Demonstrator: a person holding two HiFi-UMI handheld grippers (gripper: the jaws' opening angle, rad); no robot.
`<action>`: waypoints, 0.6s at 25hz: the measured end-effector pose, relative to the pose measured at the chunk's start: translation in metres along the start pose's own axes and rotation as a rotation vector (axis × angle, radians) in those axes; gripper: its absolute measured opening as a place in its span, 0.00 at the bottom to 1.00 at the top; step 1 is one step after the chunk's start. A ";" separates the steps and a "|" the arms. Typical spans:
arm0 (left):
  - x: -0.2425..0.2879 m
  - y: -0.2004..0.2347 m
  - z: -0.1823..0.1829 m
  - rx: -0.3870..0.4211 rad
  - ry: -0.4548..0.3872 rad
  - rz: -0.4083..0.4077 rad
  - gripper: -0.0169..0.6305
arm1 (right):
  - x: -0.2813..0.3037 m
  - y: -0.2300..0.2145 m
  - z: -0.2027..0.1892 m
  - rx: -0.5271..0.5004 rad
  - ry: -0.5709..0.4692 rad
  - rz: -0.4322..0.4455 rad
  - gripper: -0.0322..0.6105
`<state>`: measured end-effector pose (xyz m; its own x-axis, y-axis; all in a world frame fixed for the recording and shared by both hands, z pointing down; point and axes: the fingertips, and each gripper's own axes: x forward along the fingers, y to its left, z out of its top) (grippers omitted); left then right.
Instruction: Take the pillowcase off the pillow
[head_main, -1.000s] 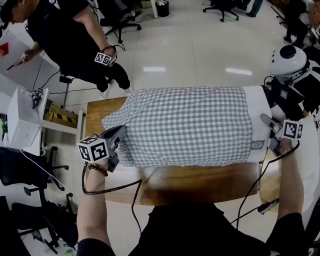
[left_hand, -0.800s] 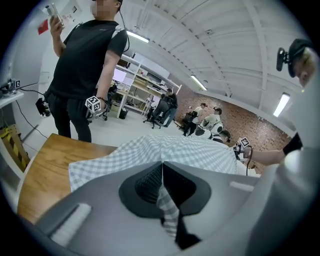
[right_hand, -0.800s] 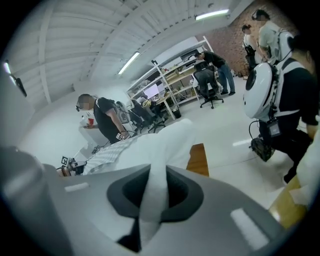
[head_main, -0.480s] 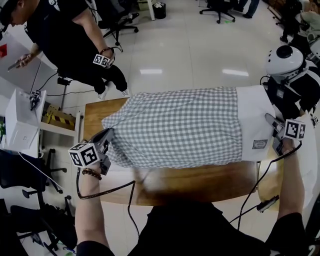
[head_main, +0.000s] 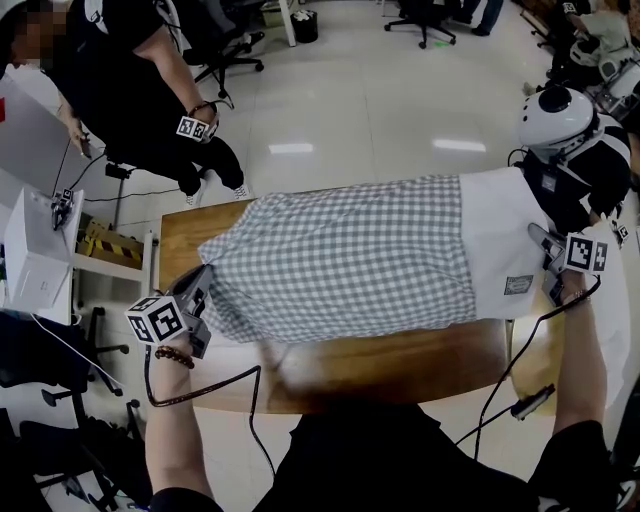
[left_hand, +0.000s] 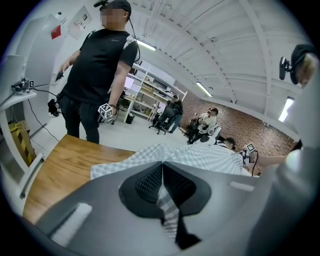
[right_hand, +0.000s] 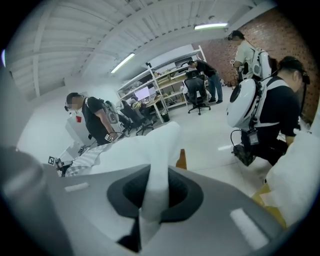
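— Grey-and-white checked pillowcase (head_main: 340, 255) lies across the wooden desk (head_main: 400, 362), running from the left edge toward the right. The white pillow (head_main: 500, 245) sticks bare out of its right end, at the desk's right edge.
— And the grippers?
— The left gripper (head_main: 200, 285), at the desk's left edge, is clamped on a checked corner. Its marker cube (head_main: 158, 320) covers the jaws from the head view, but the left gripper view shows a strip of that cloth (left_hand: 169, 212) pinched between them. The right gripper (head_main: 546, 250) is closed on the pillow's end, with white fabric (right_hand: 152, 200) squeezed between its jaws in its own view.
— Around it?
— Only the head view shows the pillow's label (head_main: 518, 285). A person in black (head_main: 130, 80) stands beyond the far left corner. Another, wearing a white pack (head_main: 553, 115), is past the far right corner.
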<state>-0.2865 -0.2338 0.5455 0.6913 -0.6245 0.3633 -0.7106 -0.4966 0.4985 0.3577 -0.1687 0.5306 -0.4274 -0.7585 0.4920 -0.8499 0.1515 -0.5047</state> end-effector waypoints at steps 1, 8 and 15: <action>0.003 -0.001 -0.003 0.007 0.010 -0.007 0.04 | 0.001 -0.002 -0.003 -0.007 0.012 -0.008 0.10; 0.035 -0.023 -0.031 0.144 0.155 -0.043 0.04 | 0.024 -0.009 -0.036 0.052 0.094 -0.002 0.32; 0.052 -0.044 -0.051 0.363 0.282 -0.061 0.33 | 0.008 0.010 -0.022 -0.304 0.163 -0.108 0.50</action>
<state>-0.2125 -0.2131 0.5826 0.7060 -0.4245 0.5668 -0.6329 -0.7373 0.2361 0.3394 -0.1594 0.5447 -0.3533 -0.6727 0.6502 -0.9350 0.2766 -0.2219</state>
